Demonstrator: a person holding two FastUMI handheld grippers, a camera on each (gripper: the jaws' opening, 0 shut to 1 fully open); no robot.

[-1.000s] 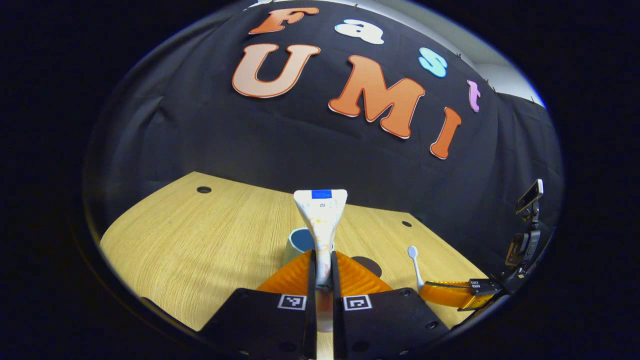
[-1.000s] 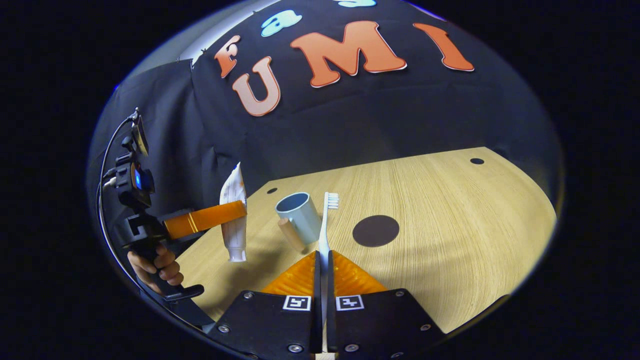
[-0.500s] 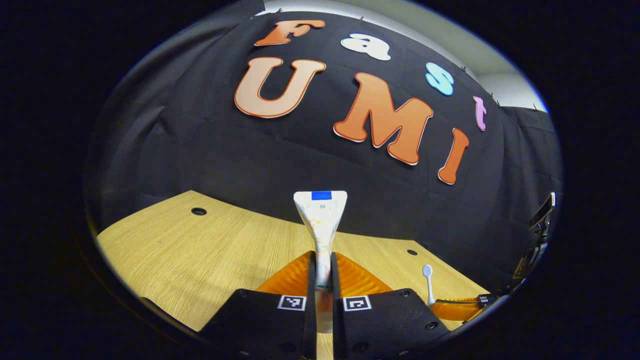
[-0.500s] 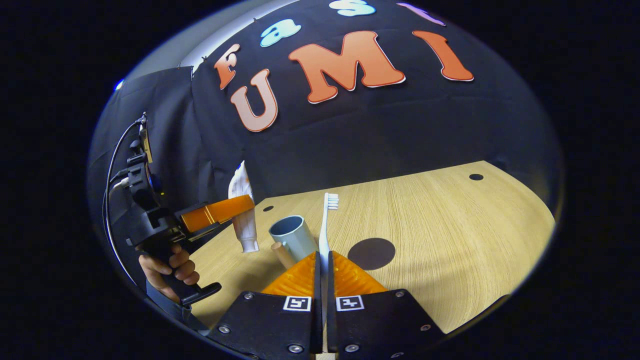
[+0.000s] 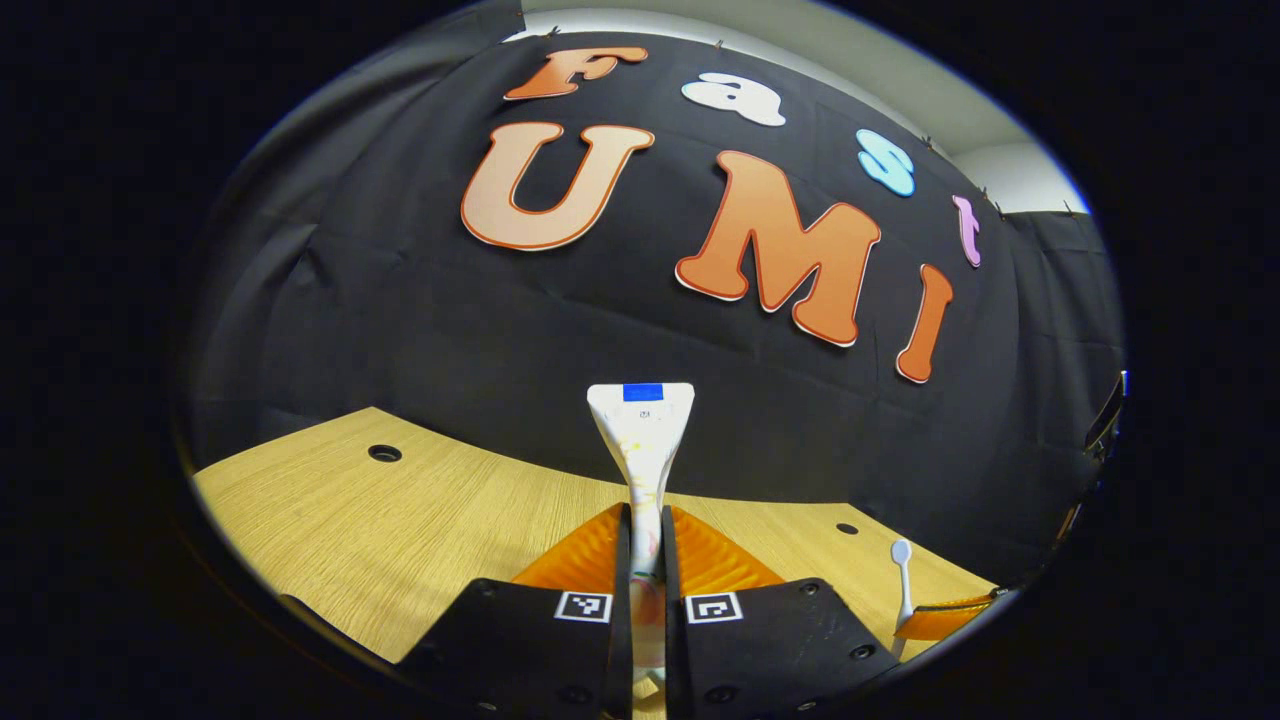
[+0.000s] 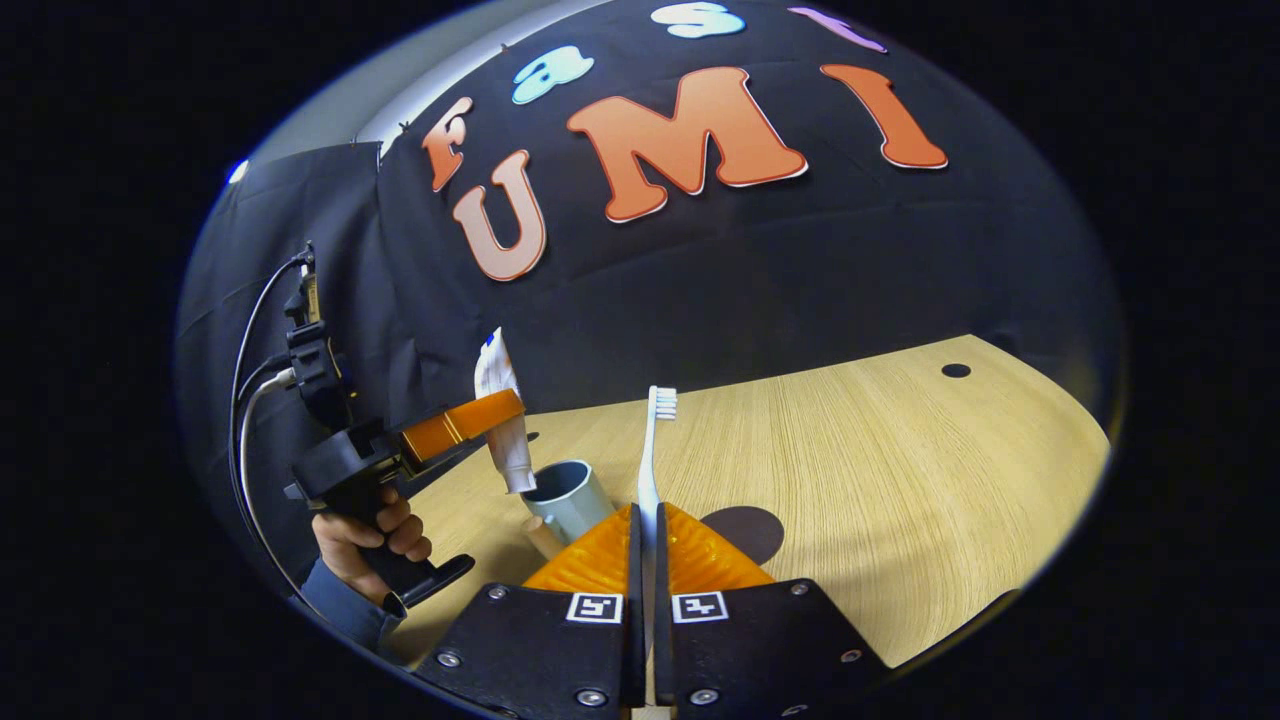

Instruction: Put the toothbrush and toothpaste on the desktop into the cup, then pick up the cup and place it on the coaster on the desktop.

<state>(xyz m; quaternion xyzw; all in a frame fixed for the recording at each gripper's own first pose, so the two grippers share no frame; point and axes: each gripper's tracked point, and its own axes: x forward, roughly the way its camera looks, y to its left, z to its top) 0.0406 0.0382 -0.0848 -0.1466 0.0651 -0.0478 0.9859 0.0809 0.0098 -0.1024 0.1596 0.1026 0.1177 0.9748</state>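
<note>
Wood-grain desktop (image 6: pixel 900 470) — round grey cup (image 6: pixel 566 495), dark disc coaster (image 6: pixel 745 525).

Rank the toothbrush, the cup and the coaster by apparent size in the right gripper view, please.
1. Toothbrush, longest; nearness to the camera enlarges it.
2. Cup and coaster: similar, both partly hidden, so unranked.

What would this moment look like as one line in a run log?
left claw: shut on toothpaste, above cup | right claw: shut on toothbrush | coaster: bare | cup: on desk
</note>
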